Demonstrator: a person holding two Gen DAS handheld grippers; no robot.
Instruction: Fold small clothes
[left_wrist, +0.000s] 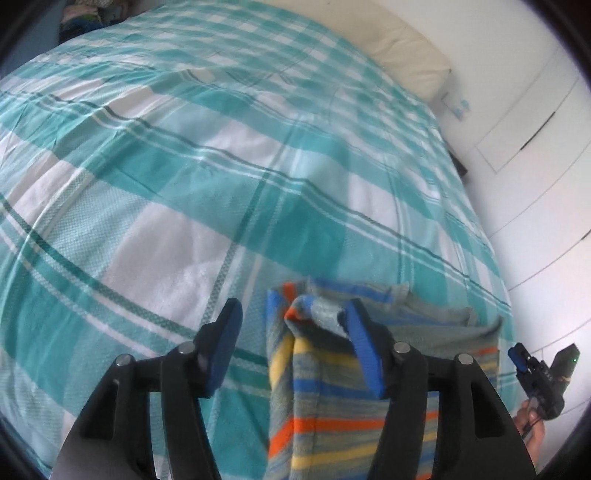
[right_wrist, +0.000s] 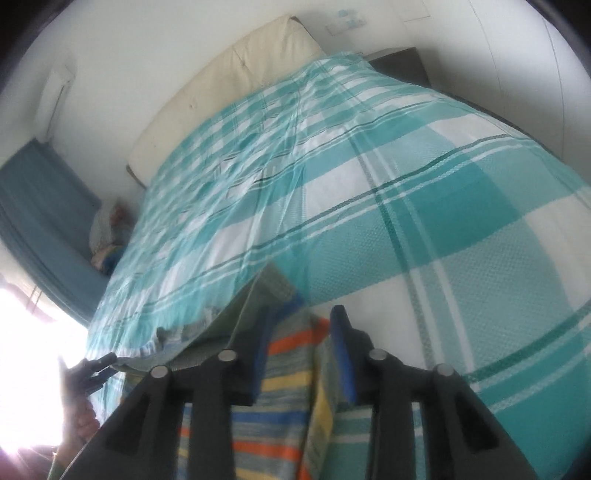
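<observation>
A small striped garment (left_wrist: 332, 402), grey with blue, orange and yellow stripes, lies on the teal checked bedspread (left_wrist: 184, 184) near the bed's front edge. My left gripper (left_wrist: 291, 332) is open; its right finger rests against a raised fold of the garment, its left finger stands over bare bedspread. In the right wrist view the garment (right_wrist: 284, 417) lies between and under my right gripper (right_wrist: 301, 343), which is open with fabric bunched between its fingers. The right gripper also shows in the left wrist view (left_wrist: 535, 373), at the far right.
A cream headboard (right_wrist: 229, 85) runs along the bed's far end. A pile of clothes (right_wrist: 110, 236) lies beside the bed by a blue curtain (right_wrist: 40, 206). White cupboard doors (left_wrist: 535, 122) stand to the right. The bedspread (right_wrist: 369, 206) stretches ahead.
</observation>
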